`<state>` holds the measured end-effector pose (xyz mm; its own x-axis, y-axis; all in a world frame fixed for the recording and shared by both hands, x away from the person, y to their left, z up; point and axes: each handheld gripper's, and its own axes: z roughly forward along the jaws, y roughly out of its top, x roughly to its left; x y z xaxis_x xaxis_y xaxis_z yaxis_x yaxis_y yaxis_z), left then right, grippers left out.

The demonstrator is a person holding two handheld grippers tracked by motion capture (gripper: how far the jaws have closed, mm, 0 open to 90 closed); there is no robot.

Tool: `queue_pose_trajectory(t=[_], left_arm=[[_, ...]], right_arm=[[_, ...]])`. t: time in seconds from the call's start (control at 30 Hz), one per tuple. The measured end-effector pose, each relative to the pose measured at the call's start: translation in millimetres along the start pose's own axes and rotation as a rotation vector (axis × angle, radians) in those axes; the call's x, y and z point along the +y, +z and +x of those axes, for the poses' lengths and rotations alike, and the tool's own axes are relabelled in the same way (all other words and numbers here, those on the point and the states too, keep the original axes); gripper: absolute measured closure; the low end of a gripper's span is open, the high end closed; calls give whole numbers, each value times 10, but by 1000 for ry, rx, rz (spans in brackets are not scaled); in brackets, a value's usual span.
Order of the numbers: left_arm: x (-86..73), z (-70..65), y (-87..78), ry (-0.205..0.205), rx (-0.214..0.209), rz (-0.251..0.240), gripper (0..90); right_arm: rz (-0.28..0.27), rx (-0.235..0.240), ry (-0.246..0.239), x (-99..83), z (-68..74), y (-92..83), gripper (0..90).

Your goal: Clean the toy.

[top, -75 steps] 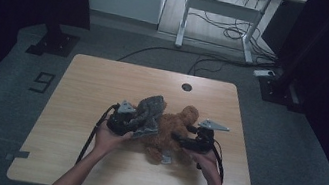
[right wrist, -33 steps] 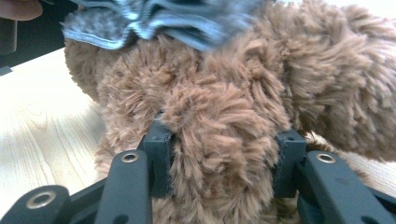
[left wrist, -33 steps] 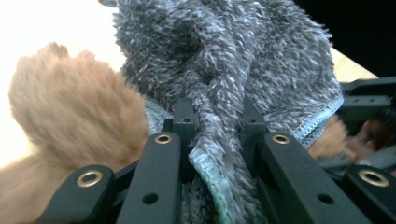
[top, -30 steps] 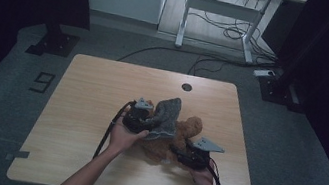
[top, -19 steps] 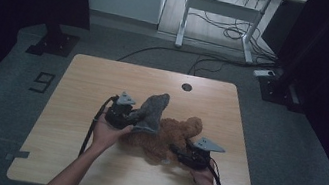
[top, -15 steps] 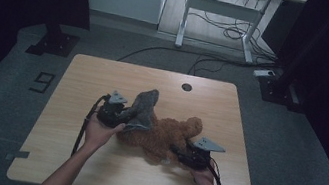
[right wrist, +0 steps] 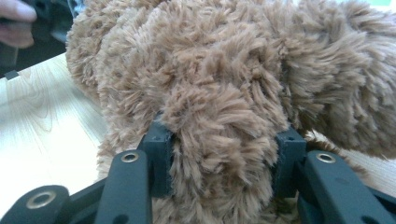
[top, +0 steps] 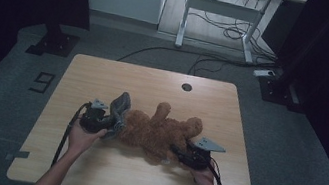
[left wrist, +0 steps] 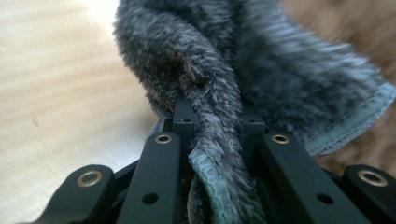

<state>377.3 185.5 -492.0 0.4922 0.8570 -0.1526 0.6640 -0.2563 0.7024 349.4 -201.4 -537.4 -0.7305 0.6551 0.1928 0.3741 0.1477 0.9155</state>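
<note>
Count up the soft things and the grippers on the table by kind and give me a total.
Brown plush teddy bear: 1
Grey furry cloth piece: 1
Handheld grippers: 2, left gripper and right gripper
Total: 4

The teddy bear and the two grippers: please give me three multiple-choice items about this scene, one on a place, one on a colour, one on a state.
1. Where does the brown teddy bear lie?
A. on the wooden table
B. on the floor
C. on a chair

2. What colour is the fuzzy garment in the left gripper?
A. red
B. grey
C. white

3. What is the state of the right gripper?
A. open, holding nothing
B. shut on a cable
C. shut on the teddy bear

Answers:
1 A, the high view shows it lying on the tabletop.
2 B, the left gripper view shows grey pile.
3 C, brown fur is pinched between its pads.
</note>
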Motion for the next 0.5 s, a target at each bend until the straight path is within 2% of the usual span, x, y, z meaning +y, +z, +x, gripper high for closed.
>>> queue_pose_trajectory(t=[0.13, 0.27, 0.3, 0.37, 0.5], left_arm=[[23, 12, -39, -12, -21, -16, 751], [203, -54, -267, -1, -31, -93, 751], [278, -97, -338, 2, -55, -125, 751], [394, -192, -408, 19, -79, -155, 751], [641, -524, -402, 84, -124, -178, 750]], right_arm=[[0, -2, 0, -2, -1, -3, 531], [-1, 0, 7, -4, -16, -6, 531], [-1, 1, 8, -4, -16, -5, 530], [-3, 0, 5, -4, -11, 0, 531], [-2, -2, 3, -4, -8, -3, 531]])
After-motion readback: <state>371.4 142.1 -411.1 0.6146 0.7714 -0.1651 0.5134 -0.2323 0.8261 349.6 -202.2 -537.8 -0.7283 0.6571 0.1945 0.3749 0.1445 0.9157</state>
